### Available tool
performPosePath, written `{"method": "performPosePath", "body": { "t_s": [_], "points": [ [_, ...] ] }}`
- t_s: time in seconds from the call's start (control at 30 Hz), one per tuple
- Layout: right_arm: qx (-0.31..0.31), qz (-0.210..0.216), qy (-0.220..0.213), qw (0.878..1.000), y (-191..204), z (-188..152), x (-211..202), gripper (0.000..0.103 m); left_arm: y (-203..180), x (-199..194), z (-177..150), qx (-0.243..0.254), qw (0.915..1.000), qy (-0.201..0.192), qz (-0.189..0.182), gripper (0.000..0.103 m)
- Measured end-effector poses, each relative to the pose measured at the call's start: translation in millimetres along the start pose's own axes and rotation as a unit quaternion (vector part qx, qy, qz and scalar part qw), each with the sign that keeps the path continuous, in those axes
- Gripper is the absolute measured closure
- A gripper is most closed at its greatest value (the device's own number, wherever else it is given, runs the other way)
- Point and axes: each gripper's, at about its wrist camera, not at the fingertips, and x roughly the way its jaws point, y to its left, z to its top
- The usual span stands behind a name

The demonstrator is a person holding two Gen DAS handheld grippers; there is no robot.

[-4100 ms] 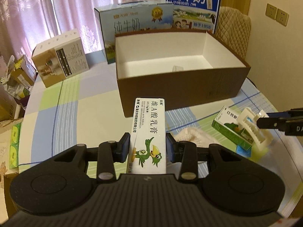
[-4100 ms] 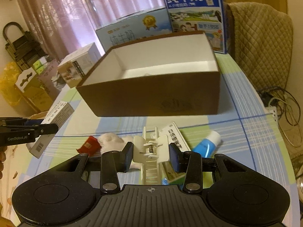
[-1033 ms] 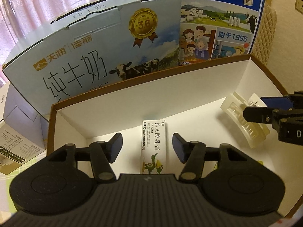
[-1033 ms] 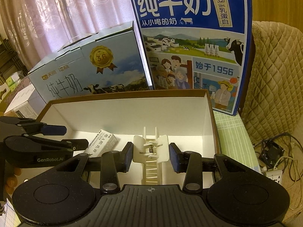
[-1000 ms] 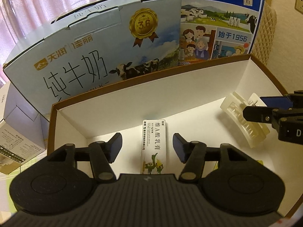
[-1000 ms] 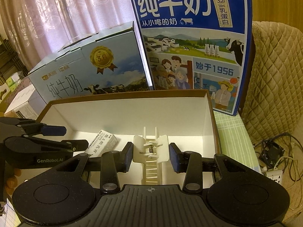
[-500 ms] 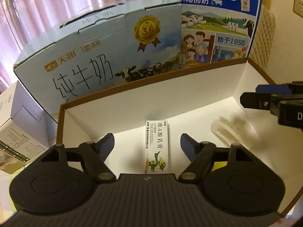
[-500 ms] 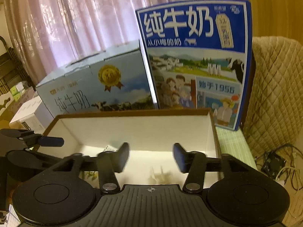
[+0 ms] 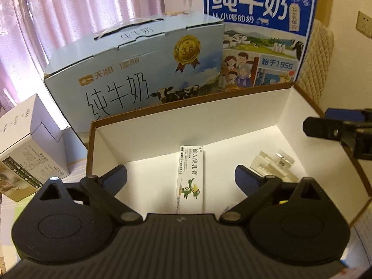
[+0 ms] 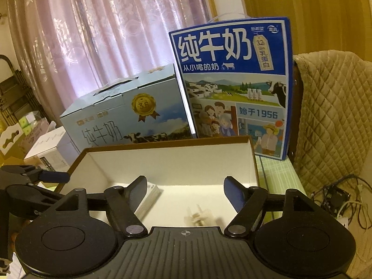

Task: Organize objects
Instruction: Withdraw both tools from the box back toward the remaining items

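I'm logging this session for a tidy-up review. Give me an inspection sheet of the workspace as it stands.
Surface: checked tablecloth, mostly hidden.
Job's things: ointment carton and white hair clip lie apart on the floor of the brown box.
Clutter: pale blue milk case, dark blue milk case, white carton behind and beside the box.
Grippers: left hand-held gripper and right hand-held gripper open, jaws just been opening, gripping nothing.
Cables: tangle with power strip on the floor.
Surroundings: pink curtain, quilted chair.
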Motion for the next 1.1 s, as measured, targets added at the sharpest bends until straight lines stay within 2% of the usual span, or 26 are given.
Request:
{"method": "performPosePath", "body": {
  "t_s": [0.53, 0.77, 1.1],
  "points": [
    [0.033, -0.001, -0.022, 0.999, 16.0, -15.5, -75.4, 0.029, -9.8, -82.6, -23.6, -0.02, 0.9986, -0.047, -0.014, 0.001],
    [0.033, -0.002, -0.029, 0.999, 28.1, -26.7, -109.6, 0.029, -11.5, -124.4, -47.0, -0.042, 0.9969, -0.062, -0.025, 0.001],
    [0.04, 0.019, -0.024, 0.999, 48.4, -56.2, -153.9, 0.029, -13.5, -169.1, -88.3, -0.065, 0.9958, -0.059, -0.025, 0.001]
  ]
}}
